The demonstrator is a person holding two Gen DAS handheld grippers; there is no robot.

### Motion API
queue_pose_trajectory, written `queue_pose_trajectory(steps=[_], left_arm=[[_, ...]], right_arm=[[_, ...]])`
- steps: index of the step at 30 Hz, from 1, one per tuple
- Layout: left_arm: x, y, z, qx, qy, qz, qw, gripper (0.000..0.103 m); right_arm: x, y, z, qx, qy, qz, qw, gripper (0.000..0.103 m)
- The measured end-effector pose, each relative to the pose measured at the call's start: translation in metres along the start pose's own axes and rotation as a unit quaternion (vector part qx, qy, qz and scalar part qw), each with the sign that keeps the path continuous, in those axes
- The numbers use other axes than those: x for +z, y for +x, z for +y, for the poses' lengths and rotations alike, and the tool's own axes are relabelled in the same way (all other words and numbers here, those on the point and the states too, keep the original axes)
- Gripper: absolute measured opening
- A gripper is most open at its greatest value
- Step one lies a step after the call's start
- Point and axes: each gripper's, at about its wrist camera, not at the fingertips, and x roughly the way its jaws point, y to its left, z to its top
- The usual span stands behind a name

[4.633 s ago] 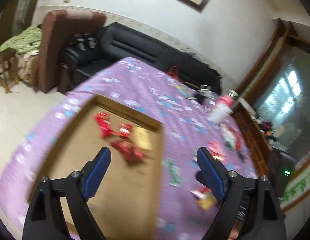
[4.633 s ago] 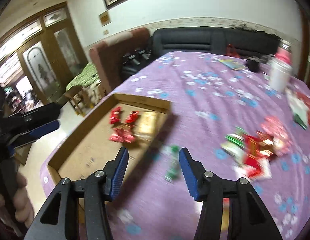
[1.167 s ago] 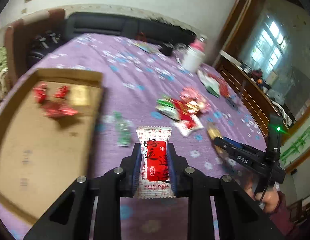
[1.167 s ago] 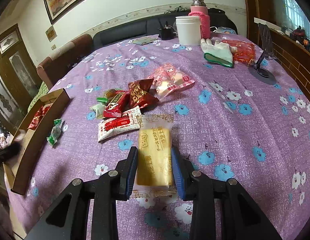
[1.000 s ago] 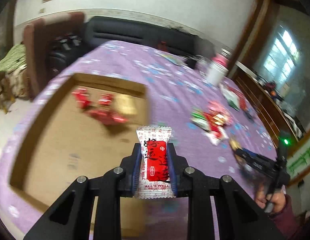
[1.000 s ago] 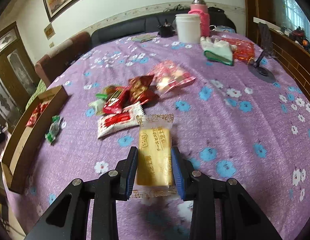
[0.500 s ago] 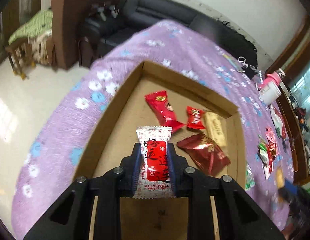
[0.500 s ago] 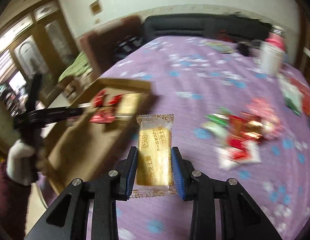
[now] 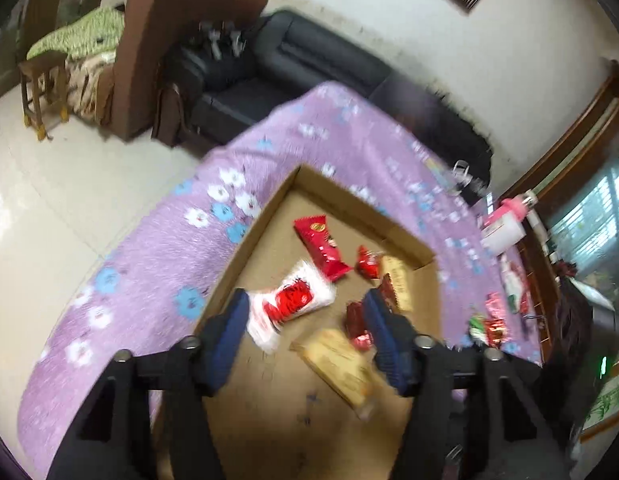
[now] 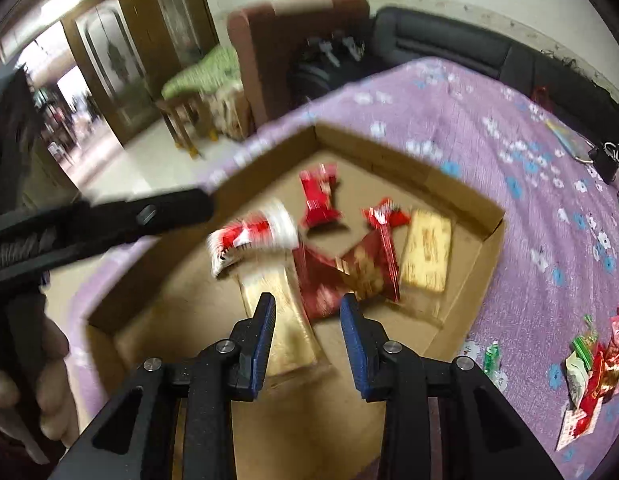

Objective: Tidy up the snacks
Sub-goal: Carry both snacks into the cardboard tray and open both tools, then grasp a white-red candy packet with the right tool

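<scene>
A shallow cardboard box (image 9: pixel 245 248) (image 10: pixel 461 184) sits on the purple flowered tablecloth and holds several snack packets. My left gripper (image 9: pixel 305 322) is open above the box; the white-and-red packet (image 9: pixel 289 304) (image 10: pixel 253 236) is blurred, free of the jaws, over the box floor. My right gripper (image 10: pixel 307 316) is open above the box; the yellow biscuit pack (image 10: pixel 281 320) (image 9: pixel 341 364) lies on the box floor below it. Red packets (image 10: pixel 319 196) and another yellow pack (image 10: pixel 427 252) lie further back.
A pile of loose snacks (image 10: pixel 589 368) lies on the cloth to the right of the box. A black sofa (image 9: pixel 245 72) and brown armchair (image 9: pixel 149 48) stand beyond the table edge. A white jar and pink bottle (image 9: pixel 505 228) stand far right.
Both grippers have opened over the box. The white-and-red packet has left the left jaws and the yellow biscuit pack has left the right jaws and lies in the box.
</scene>
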Motion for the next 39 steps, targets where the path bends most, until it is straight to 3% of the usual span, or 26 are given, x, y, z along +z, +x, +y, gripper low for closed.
queue_pose_trajectory(steps=[4, 6, 7, 9, 13, 17, 20, 23, 29, 34, 37, 39], left_arm=[[-0.024, -0.05, 0.001, -0.035, -0.001, -0.038, 0.9987, 0.078], [-0.04, -0.067, 0.004, -0.042, -0.006, -0.058, 0.9974, 0.082], [-0.045, -0.071, 0.004, -0.043, -0.008, -0.064, 0.997, 0.082], [-0.059, -0.077, 0.006, -0.048, -0.014, -0.066, 0.9966, 0.082], [-0.083, -0.069, 0.004, -0.052, -0.019, -0.04, 0.9977, 0.082], [-0.101, -0.058, -0.012, -0.045, -0.003, -0.002, 0.999, 0.082], [-0.109, -0.061, -0.025, -0.039, 0.014, 0.003, 0.9992, 0.082], [-0.113, -0.066, -0.039, -0.034, 0.031, 0.002, 0.9989, 0.082], [-0.121, -0.059, -0.059, -0.043, 0.048, 0.018, 0.9978, 0.082], [-0.132, -0.044, -0.085, -0.052, 0.074, 0.038, 0.9952, 0.082], [-0.14, -0.031, -0.1, -0.059, 0.082, 0.058, 0.9932, 0.082], [-0.145, -0.027, -0.111, -0.066, 0.095, 0.066, 0.9911, 0.082]], right_arm=[[-0.008, -0.048, -0.036, -0.011, 0.03, -0.048, 0.998, 0.038], [-0.008, -0.058, -0.062, -0.036, 0.054, -0.053, 0.996, 0.044], [-0.014, -0.062, -0.083, -0.07, 0.071, -0.051, 0.994, 0.044], [-0.026, -0.061, -0.11, -0.089, 0.096, -0.04, 0.991, 0.044], [-0.053, -0.046, -0.137, -0.075, 0.141, -0.008, 0.987, 0.044], [-0.06, -0.019, -0.126, -0.055, 0.152, 0.012, 0.987, 0.044], [-0.063, -0.01, -0.109, -0.068, 0.142, 0.008, 0.987, 0.043], [-0.067, -0.011, -0.107, -0.087, 0.127, 0.013, 0.988, 0.022], [-0.102, -0.045, -0.121, -0.082, 0.133, 0.01, 0.988, 0.022], [-0.152, -0.083, -0.141, -0.06, 0.135, 0.018, 0.989, 0.023], [-0.166, -0.107, -0.163, -0.043, 0.157, -0.004, 0.987, 0.028], [-0.168, -0.13, -0.186, -0.074, 0.181, -0.04, 0.98, 0.044]])
